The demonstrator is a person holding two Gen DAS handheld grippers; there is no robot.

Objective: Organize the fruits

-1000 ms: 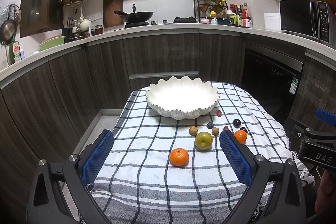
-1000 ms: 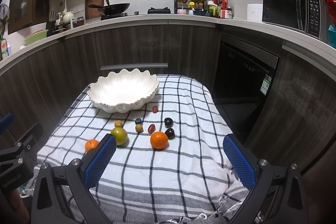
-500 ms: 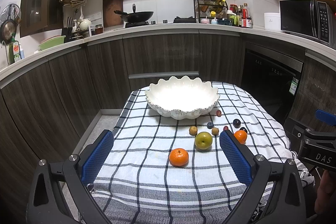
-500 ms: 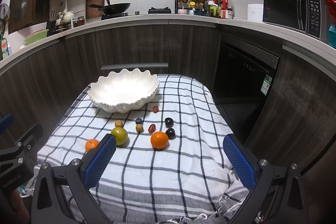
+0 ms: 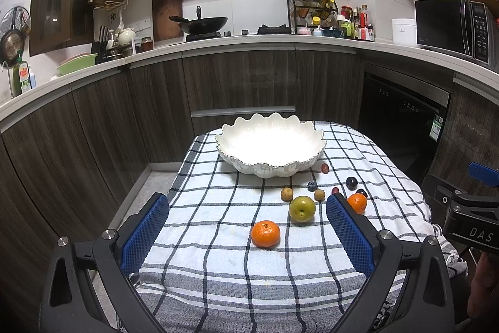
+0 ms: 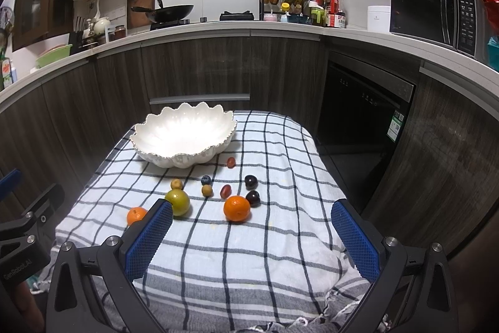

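A white scalloped bowl [image 5: 270, 145] [image 6: 184, 138] stands empty at the far end of a checked tablecloth [image 5: 218, 245]. In front of it lie a green apple [image 5: 302, 208] [image 6: 177, 202], two oranges [image 5: 265, 233] [image 5: 357, 203] [image 6: 236, 208] [image 6: 136, 215], and several small fruits: dark plums [image 6: 250, 181], a blueberry [image 6: 205, 179], red and tan ones. My left gripper [image 5: 248, 234] hangs open over the near end of the table, the near orange between its blue pads. My right gripper [image 6: 251, 234] is open too, short of the other orange.
Dark wood cabinets and a white counter [image 5: 237, 44] curve round behind the table, with a wok [image 5: 202, 24], a spice rack [image 5: 313, 11] and a microwave [image 5: 452, 25]. A black dishwasher front [image 6: 361, 127] stands right of the table. Floor [image 5: 140, 198] shows left of the cloth.
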